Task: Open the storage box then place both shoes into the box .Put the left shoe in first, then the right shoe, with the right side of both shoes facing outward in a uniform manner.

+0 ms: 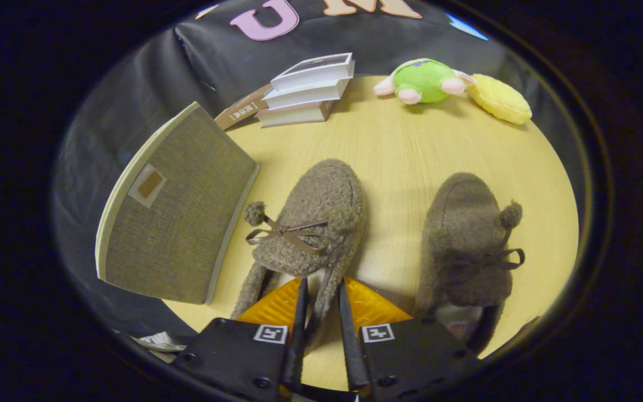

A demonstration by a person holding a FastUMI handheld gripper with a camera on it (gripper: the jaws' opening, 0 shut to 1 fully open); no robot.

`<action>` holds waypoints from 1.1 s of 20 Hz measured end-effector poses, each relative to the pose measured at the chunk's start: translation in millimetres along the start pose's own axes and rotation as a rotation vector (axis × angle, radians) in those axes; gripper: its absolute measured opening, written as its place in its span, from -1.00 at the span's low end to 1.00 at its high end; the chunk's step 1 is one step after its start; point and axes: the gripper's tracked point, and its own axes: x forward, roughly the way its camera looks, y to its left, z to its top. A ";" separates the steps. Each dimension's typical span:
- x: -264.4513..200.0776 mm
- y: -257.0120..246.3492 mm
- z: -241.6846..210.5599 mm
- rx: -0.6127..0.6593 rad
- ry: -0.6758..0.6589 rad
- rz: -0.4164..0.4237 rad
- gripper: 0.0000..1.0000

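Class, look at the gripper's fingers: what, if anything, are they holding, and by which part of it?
The gripper is pinching the nearer fuzzy shoe by the side wall of its heel collar, which sits between the two fingers. The other shoe lies untouched beside it.

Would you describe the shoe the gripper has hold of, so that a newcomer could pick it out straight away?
On the round wooden table, two fuzzy brown shoes lie side by side just ahead of the gripper. The held shoe is the one nearer the grey storage box, its heel wall pinched between the fingers. Unlike the other shoe, its ribbon bow shows lighter and spread flat.
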 end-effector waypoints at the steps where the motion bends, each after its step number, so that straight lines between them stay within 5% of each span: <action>1: 0.7 0.6 -2.5 0.010 0.013 -0.005 -0.51; 3: -1.5 -4.7 -1.7 0.081 0.022 -0.028 -0.51; 4: -3.8 -2.9 -3.5 0.149 0.054 -0.025 -0.92; 15: -32.3 32.9 19.4 0.431 0.037 0.078 -0.93; 22: -77.6 70.4 74.6 0.449 -0.064 0.107 -0.93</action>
